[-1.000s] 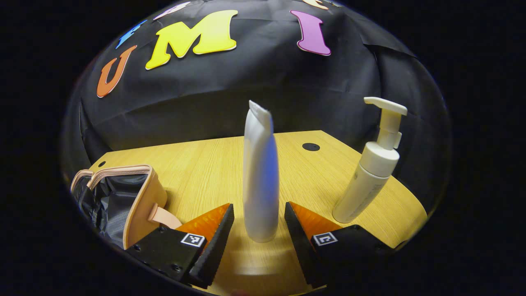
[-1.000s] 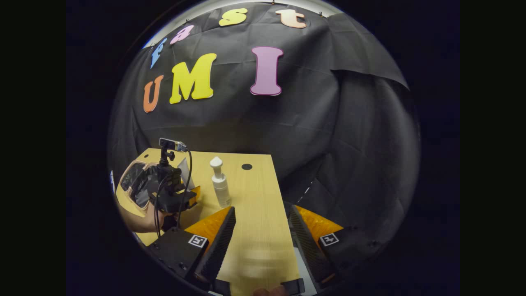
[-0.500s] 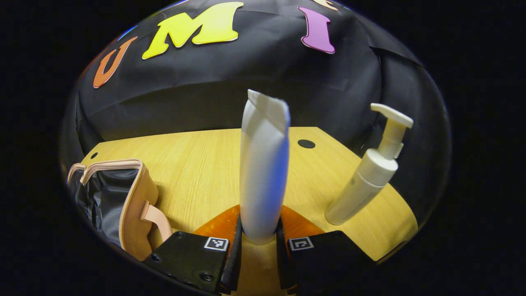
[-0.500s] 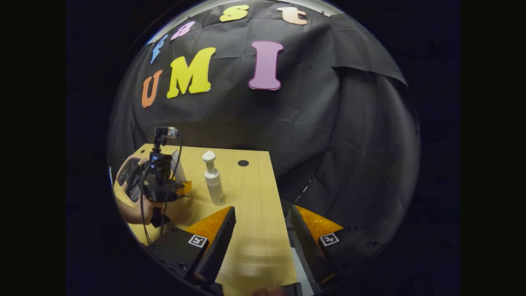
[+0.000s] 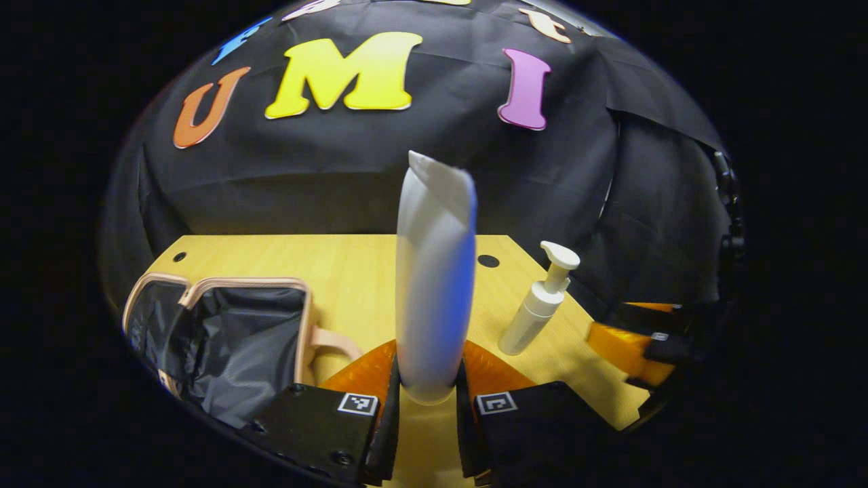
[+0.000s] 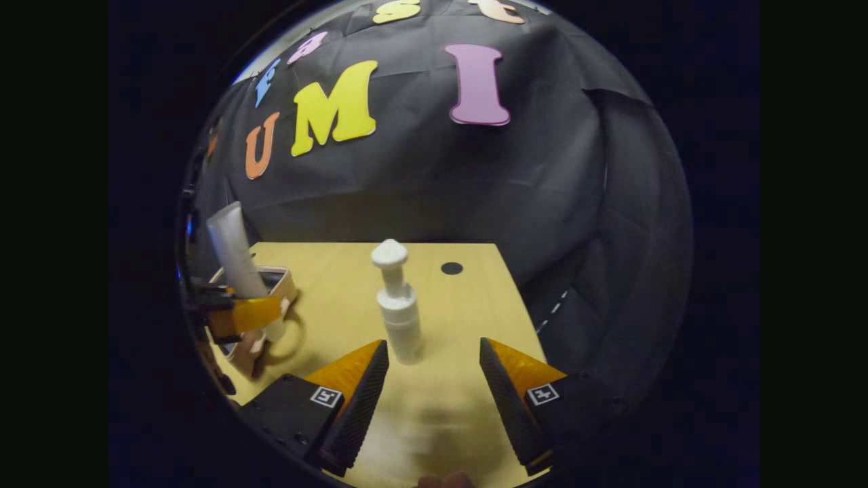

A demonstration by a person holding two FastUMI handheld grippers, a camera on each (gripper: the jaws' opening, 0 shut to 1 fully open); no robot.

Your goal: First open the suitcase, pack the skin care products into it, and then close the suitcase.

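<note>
My left gripper (image 5: 427, 400) is shut on the base of a tall white tube (image 5: 434, 271), held upright above the table. The small tan suitcase (image 5: 224, 332) lies open at the lower left, its dark lining showing. A white pump bottle (image 5: 539, 312) stands on the table to the right. In the right gripper view the same pump bottle (image 6: 399, 315) stands just ahead of my open right gripper (image 6: 430, 386), slightly left of its middle. The left gripper (image 6: 237, 315) with the tube (image 6: 234, 254) hangs over the suitcase (image 6: 274, 288) at the far left.
The wooden table (image 6: 461, 305) has a round black hole (image 6: 451, 268) near its back edge and ends at the right in front of the black cloth wall. My right gripper (image 5: 644, 339) shows at the table's right edge in the left gripper view.
The left gripper closed on the tube, lifted it and drew back toward the suitcase. The right gripper moved closer to the pump bottle, staying open.
</note>
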